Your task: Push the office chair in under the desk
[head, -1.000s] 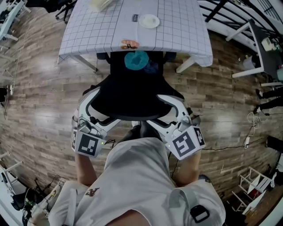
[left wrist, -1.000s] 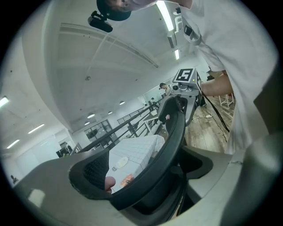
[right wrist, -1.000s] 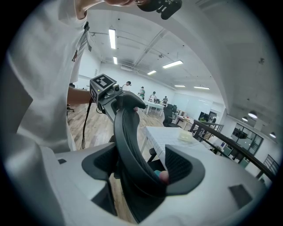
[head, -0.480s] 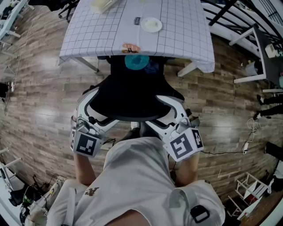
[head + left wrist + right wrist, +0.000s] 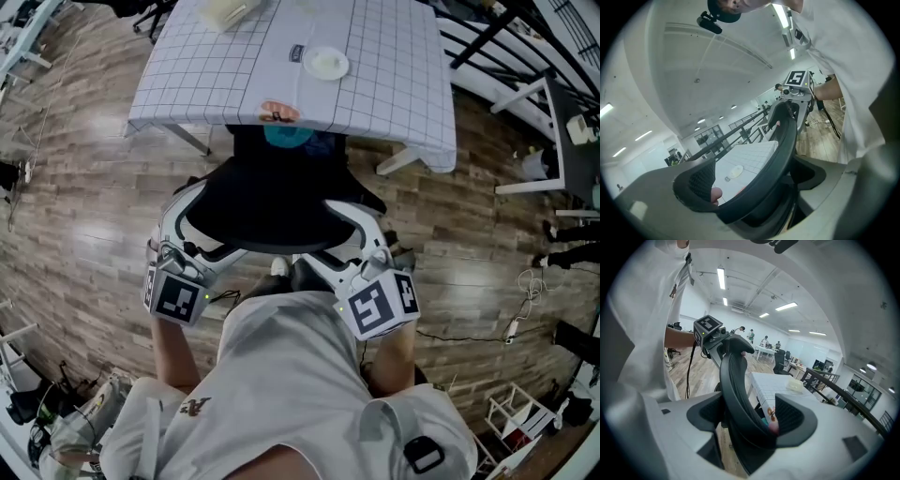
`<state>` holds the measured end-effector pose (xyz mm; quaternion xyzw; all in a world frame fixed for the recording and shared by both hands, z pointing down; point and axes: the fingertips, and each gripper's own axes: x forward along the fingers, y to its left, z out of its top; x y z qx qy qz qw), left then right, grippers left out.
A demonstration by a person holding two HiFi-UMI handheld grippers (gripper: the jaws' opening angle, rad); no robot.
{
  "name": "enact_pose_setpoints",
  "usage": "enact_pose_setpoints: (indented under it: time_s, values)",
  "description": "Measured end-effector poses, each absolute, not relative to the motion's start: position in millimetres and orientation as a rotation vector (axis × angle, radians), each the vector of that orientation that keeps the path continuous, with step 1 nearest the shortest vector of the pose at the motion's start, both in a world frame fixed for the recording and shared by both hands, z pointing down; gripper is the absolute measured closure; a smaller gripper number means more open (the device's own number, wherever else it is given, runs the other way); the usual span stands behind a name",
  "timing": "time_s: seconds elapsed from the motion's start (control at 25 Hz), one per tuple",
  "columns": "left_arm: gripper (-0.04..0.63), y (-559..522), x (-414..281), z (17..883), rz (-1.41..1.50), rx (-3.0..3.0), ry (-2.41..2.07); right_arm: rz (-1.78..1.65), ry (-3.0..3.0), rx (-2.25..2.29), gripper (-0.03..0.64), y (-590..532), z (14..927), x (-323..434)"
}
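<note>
We clamp the backrest rim of the office chair [image 5: 272, 202] with the left tongs [image 5: 183, 239] and the right tongs [image 5: 361, 246], one at each side. Its seat reaches partly under the table [image 5: 394, 84].

The right gripper [image 5: 754, 420] is seen closed on the black office chair backrest [image 5: 736, 385], whose curved rim is clamped between the two grey jaws, the dark pads pressed to it on either side. From the jaws the rim is carried up and ahead to the left gripper [image 5: 723, 341], which is set on its far end, marker cube uppermost. Just beyond the jaws a desk [image 5: 773, 387] covered with a white gridded cloth is seen, a pale box [image 5: 796, 386] resting on it. To the jaws' left a white shirt [image 5: 642, 324], a bare forearm [image 5: 679, 337], a hanging black cable [image 5: 689, 369] and wooden floor [image 5: 701, 371] are shown. To the right a dark railing [image 5: 834, 385] is seen.
</note>
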<state>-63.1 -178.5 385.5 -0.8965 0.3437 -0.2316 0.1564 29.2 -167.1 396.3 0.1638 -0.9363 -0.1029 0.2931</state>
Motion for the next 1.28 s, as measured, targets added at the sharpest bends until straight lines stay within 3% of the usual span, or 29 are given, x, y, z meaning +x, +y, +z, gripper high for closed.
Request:
enact_pose_setpoints:
  time_s: [1.28]
  values:
    - [0.107,-236,-116,384,-0.642,-2.595,0.906,-0.237,-2.473,0.516,0.275,-219,396,-25]
